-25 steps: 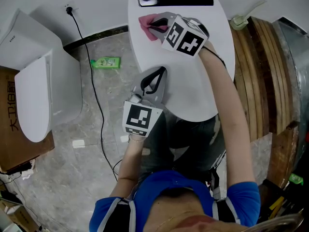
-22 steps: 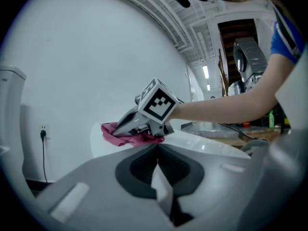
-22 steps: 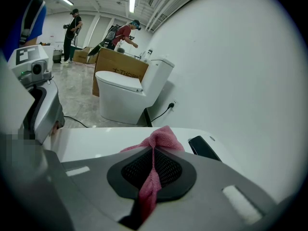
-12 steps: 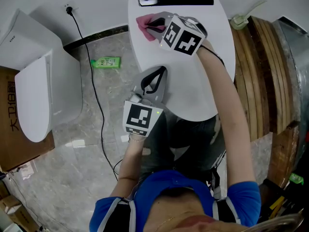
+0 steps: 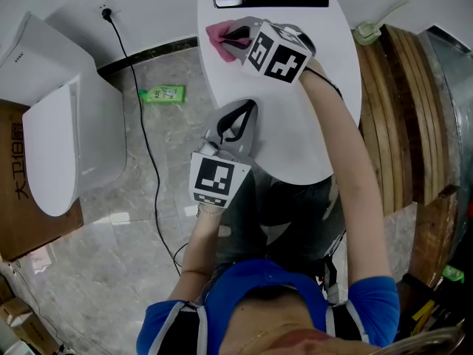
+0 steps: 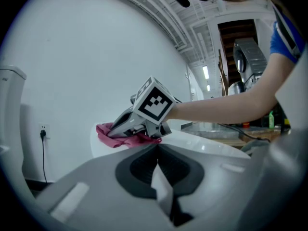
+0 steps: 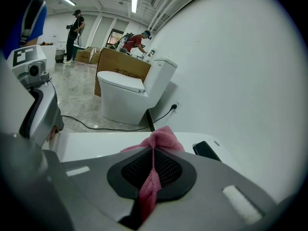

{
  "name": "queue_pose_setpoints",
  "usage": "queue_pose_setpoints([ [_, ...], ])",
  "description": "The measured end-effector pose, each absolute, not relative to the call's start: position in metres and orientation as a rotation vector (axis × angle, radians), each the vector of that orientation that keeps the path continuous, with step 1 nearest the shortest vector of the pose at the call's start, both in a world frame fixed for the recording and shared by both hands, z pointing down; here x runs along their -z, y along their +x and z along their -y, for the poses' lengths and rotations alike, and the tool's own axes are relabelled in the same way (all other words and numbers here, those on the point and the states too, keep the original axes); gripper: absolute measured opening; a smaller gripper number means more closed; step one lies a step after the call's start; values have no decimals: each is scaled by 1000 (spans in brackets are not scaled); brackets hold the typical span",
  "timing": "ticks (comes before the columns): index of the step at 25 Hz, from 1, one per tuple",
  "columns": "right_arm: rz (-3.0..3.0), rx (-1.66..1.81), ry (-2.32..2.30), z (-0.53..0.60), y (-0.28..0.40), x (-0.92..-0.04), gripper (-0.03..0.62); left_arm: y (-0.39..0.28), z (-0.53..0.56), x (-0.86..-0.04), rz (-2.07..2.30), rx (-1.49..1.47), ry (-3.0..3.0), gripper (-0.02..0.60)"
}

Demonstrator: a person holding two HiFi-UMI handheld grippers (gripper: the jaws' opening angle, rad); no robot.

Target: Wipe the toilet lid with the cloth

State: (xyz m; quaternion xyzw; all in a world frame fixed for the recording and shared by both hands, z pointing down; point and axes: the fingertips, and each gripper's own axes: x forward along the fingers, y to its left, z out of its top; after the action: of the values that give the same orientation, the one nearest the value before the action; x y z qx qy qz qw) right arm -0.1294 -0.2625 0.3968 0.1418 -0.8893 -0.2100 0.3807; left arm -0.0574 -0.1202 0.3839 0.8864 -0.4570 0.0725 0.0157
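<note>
Shifted slightly left: right gripper (image 5: 238, 37), pinching cloth (image 5: 219, 35) | cloth on toilet lid (image 5: 295, 117), ahead of left gripper (image 5: 238, 118) | left gripper pressed together, nothing held.

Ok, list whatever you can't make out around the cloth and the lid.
- Head view: the right gripper and its marker cube cover most of the cloth; only a pink edge shows.
- Head view: the left gripper covers part of the lid at its near edge.
- Right gripper view: that gripper's own body hides the lid under the cloth.
- Green bottle: print too small.
</note>
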Motion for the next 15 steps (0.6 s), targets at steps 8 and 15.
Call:
queue_pose_setpoints([
  [8, 2269, 541, 353, 260, -136, -396, 9, -58, 120, -383, 1421, -218, 2759, 3],
  [15, 2269, 551, 341, 259, -141, -397, 9, -58, 120, -383, 1426, -215, 2760, 3],
])
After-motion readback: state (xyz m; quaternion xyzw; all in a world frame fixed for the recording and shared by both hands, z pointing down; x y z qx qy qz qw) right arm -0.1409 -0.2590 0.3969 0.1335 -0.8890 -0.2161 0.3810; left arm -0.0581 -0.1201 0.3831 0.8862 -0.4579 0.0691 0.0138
